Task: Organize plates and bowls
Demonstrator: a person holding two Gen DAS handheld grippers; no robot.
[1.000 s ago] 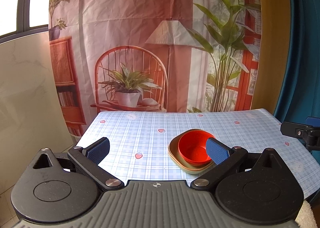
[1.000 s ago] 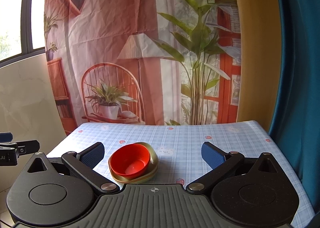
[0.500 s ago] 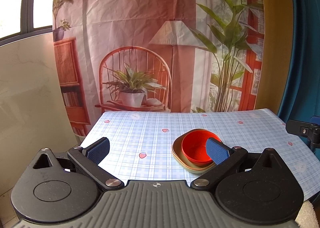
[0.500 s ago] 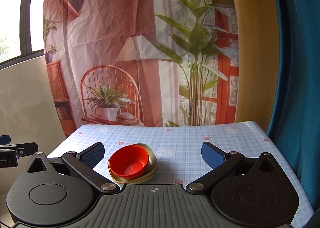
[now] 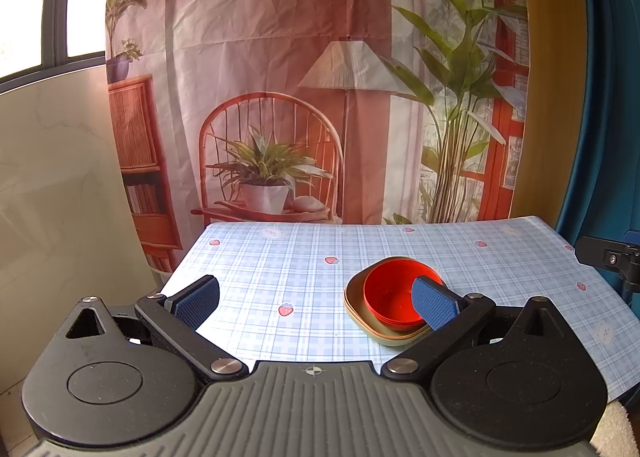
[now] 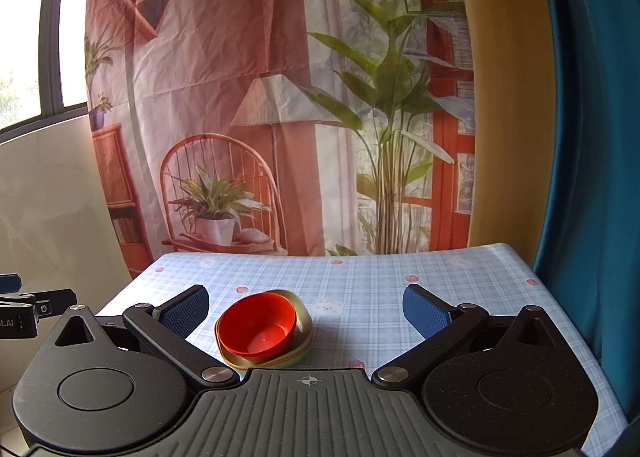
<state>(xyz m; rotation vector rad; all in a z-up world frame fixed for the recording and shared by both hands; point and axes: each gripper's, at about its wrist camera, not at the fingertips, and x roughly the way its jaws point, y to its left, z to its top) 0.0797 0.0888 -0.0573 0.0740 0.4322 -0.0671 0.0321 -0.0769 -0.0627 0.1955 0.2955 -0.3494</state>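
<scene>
A red bowl (image 5: pixel 390 297) sits nested in a stack of tan and green square plates (image 5: pixel 358 311) on the checked tablecloth. In the left wrist view my left gripper (image 5: pixel 316 301) is open and empty, held back from the near table edge; its right finger overlaps the bowl in the image. In the right wrist view the red bowl (image 6: pixel 256 327) and the plates (image 6: pixel 302 327) lie low and left of centre. My right gripper (image 6: pixel 306 311) is open and empty, above the near table edge.
The table (image 5: pixel 460 257) carries a blue checked cloth with strawberry prints. A printed backdrop hangs behind it, a teal curtain (image 6: pixel 592 137) is to the right, a pale wall (image 5: pixel 60 197) to the left. The other gripper shows at the right edge (image 5: pixel 612 259).
Both views have drifted slightly; the bowl and plates sit a little further right in the left wrist view. Both grippers remain open. The dishes have not moved on the table.
</scene>
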